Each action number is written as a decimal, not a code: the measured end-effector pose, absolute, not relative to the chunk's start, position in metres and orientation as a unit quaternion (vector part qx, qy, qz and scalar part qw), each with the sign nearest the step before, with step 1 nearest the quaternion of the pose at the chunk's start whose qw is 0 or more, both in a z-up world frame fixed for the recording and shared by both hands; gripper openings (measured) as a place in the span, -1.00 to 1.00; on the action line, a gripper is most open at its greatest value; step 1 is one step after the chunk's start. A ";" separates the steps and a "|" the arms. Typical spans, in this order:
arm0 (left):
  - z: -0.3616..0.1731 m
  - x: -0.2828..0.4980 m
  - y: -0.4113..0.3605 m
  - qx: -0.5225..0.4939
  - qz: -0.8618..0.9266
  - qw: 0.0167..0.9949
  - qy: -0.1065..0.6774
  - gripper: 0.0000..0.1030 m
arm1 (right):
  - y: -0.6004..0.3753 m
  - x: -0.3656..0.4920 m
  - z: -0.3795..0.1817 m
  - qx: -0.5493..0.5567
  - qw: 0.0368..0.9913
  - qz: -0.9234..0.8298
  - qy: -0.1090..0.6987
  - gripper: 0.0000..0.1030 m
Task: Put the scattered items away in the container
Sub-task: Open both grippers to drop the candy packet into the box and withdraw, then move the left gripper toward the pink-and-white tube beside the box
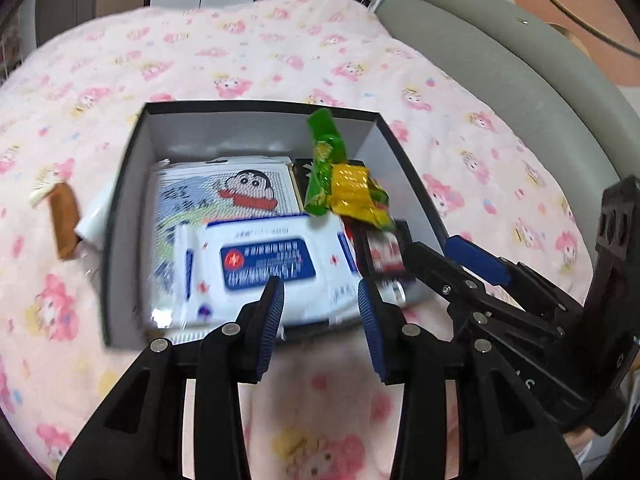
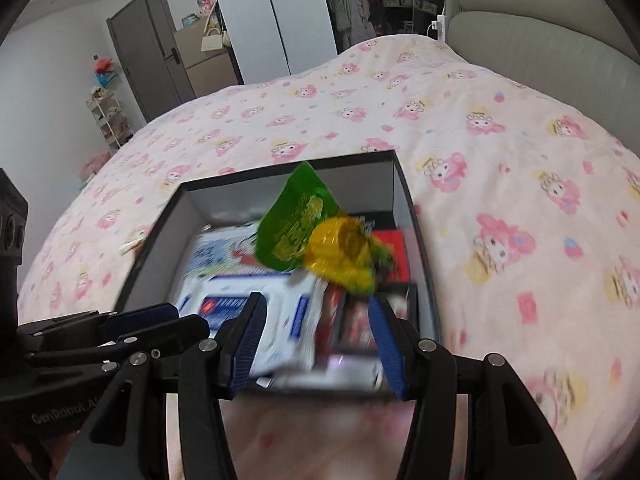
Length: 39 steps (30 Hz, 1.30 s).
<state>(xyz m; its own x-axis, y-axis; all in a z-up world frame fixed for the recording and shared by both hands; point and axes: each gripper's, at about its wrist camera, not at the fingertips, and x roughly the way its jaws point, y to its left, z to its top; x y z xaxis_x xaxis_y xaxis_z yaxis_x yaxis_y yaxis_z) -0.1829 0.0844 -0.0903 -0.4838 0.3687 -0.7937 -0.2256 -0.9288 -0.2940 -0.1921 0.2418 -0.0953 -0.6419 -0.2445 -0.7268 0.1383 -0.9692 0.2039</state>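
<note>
Two grippers: I have the left gripper (image 1: 322, 320) and the right gripper (image 2: 316, 344) at the near rim of the box (image 1: 120, 216), both with jaws spread and nothing between them.
Box: it sits on the pink blanket (image 1: 280, 52), lid off, so I can drop things straight in.
Inside the box: a wipes pack (image 1: 264, 264) lies flat near the near wall, over a cartoon sheet (image 1: 240, 188); flat things at the bottom leave room above, I judge.
Snacks: a green packet (image 1: 322, 160) leans against the box's far-right side, with a yellow packet (image 1: 354, 192) touching it, both resting on dark cartons (image 1: 384, 256).
Outside the box: a brown item (image 1: 64, 220) and a white one (image 1: 94, 220) lie on the blanket just left of the box's left wall.
Progress: mostly done, I judge; those two are left.
Next: I would swing the left gripper over the left wall, since it is nearer.
Risk: soft bedding may give under a pinch.
</note>
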 end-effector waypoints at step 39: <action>-0.054 -0.022 -0.042 -0.419 0.892 0.137 -0.101 0.05 | 0.129 -0.050 -0.056 0.390 0.158 -0.906 -0.048 0.08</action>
<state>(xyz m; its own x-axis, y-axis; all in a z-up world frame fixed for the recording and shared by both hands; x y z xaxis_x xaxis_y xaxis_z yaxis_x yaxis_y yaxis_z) -0.0218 -0.0424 -0.0536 -0.6114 0.3284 -0.7199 -0.1586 -0.9422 -0.2951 -0.0495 0.1295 -0.0558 -0.6453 -0.3235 -0.6921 0.2483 -0.9456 0.2105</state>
